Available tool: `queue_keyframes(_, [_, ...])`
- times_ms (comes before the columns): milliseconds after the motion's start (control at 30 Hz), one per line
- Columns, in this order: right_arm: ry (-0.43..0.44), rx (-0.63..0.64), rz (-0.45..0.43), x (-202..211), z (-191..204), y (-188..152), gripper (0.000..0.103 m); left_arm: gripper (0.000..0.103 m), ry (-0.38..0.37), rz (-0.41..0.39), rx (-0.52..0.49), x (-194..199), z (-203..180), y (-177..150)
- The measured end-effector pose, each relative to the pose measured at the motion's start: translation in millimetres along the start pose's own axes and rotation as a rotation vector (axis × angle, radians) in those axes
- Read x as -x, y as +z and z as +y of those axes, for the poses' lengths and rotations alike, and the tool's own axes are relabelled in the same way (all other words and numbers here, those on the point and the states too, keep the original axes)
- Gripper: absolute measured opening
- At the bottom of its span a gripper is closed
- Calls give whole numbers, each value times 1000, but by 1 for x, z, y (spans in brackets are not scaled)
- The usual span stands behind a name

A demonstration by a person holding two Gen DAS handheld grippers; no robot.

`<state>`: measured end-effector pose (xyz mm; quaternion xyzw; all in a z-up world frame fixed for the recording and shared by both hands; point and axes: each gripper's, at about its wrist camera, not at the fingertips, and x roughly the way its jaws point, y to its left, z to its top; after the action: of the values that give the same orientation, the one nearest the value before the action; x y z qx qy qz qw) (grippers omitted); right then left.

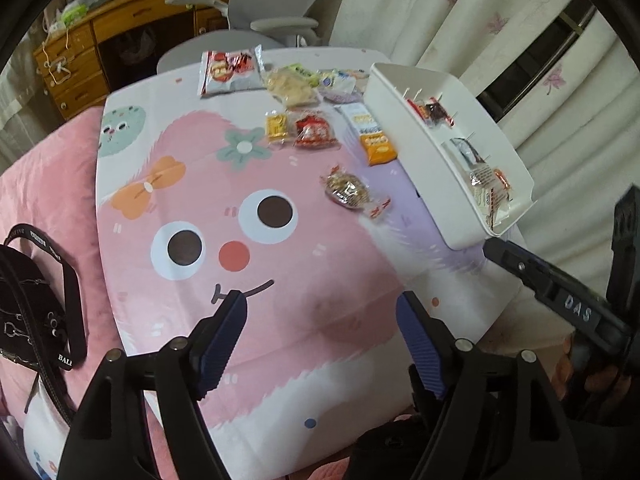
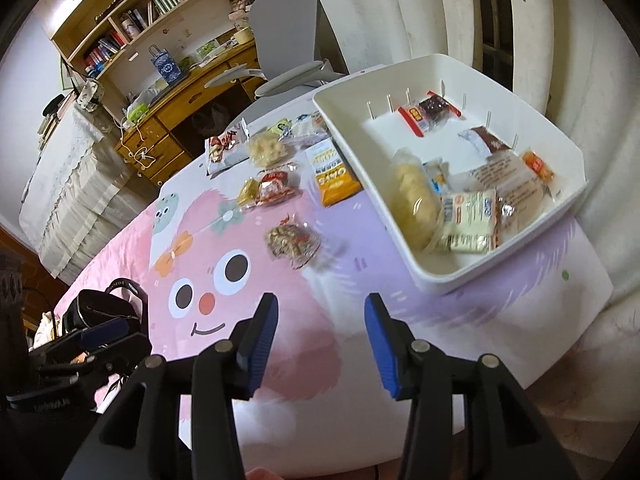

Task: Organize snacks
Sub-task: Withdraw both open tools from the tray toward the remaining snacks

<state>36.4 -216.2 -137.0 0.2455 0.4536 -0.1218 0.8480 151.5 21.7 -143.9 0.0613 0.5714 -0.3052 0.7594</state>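
Note:
A white tray (image 2: 436,276) sits at the table's right side and holds several wrapped snacks; it also shows in the left wrist view (image 1: 404,128). Loose snacks lie on the pink cartoon tablecloth: a nut bar (image 1: 352,192) (image 2: 292,242), an orange packet (image 1: 376,148) (image 2: 336,180), a red packet (image 1: 314,132) and a large red-and-white bag (image 1: 228,72). My left gripper (image 1: 320,308) is open and empty above the near table. My right gripper (image 2: 320,312) is open and empty, nearer than the nut bar; its finger shows in the left wrist view (image 1: 520,264).
A grey office chair (image 1: 264,12) stands behind the table, with a wooden desk (image 1: 100,40) and bookshelves (image 2: 140,12) beyond. A black bag (image 1: 28,312) lies on pink bedding at the left. Floral curtains (image 1: 460,16) hang at the right.

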Motion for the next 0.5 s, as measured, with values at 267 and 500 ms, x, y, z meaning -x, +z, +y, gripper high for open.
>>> queue_keyframes(267, [-34, 23, 57, -13, 15, -8, 46, 77, -4, 70, 33, -16, 19, 34])
queue_keyframes(500, [-27, 91, 99, -36, 27, 0, 52, 77, 33, 84, 42, -32, 26, 77])
